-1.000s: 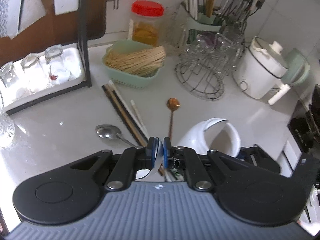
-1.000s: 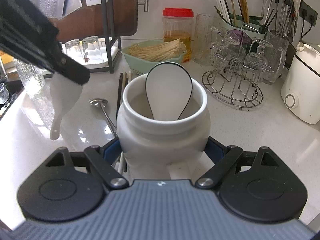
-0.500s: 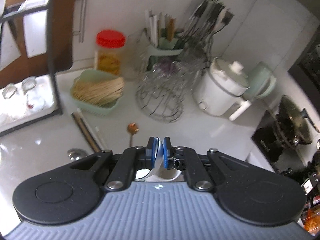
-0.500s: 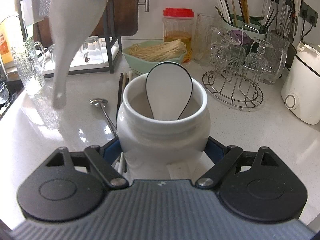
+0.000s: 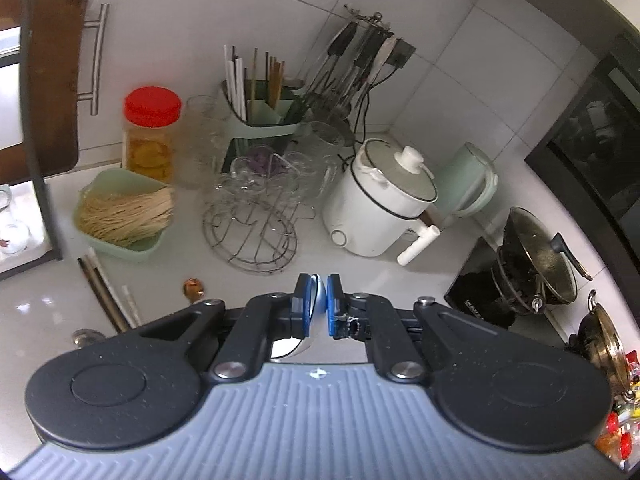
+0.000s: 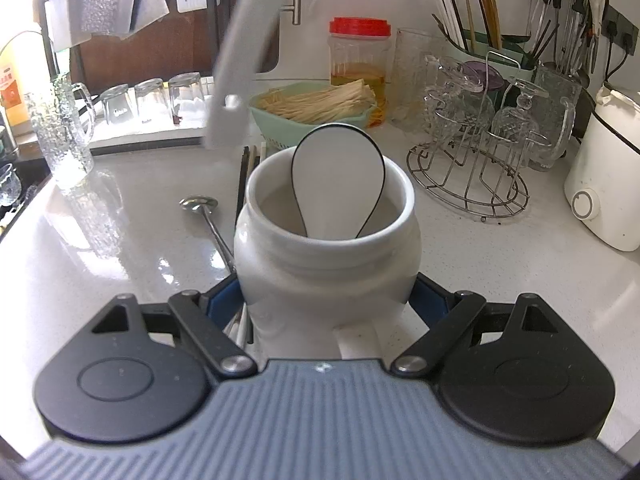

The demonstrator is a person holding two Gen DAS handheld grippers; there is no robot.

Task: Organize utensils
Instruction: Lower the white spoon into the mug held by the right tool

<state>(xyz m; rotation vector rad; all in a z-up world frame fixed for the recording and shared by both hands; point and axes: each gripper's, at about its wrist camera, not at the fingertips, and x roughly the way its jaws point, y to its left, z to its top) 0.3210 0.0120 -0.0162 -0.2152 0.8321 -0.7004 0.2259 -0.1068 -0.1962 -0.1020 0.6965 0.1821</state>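
White ceramic fills the right wrist view: the right claw [image 6: 326, 300] is clamped on the sides of a jar [image 6: 326, 264] standing on the pale surface [image 6: 100, 248], its blue pads pressed to the jar's lower body. One spoon [image 6: 339, 178], white with a dark rim, stands bowl-up inside the jar, leaning on the far wall.

The left claw [image 5: 318, 306] is pinched on a white ladle [image 6: 240, 64], a sliver of which shows between its blue pads [image 5: 304, 308]. In the right view the ladle hangs blurred above and to the left of the jar, handle end down, not touching it.

On the surface left of the jar lie a steel spoon [image 6: 200, 205], bowl away from the camera, and dark and light chopsticks [image 6: 250, 160] running behind the jar. A small copper spoon [image 5: 194, 287] lies near them in the left view.

Further back stand a green basket [image 6: 312, 110] of sticks, a red-lidded jar [image 6: 359, 60], a wire rack [image 6: 468, 176] of glasses, a green caddy [image 5: 260, 120] of chopsticks and a white cooker [image 5: 380, 200].
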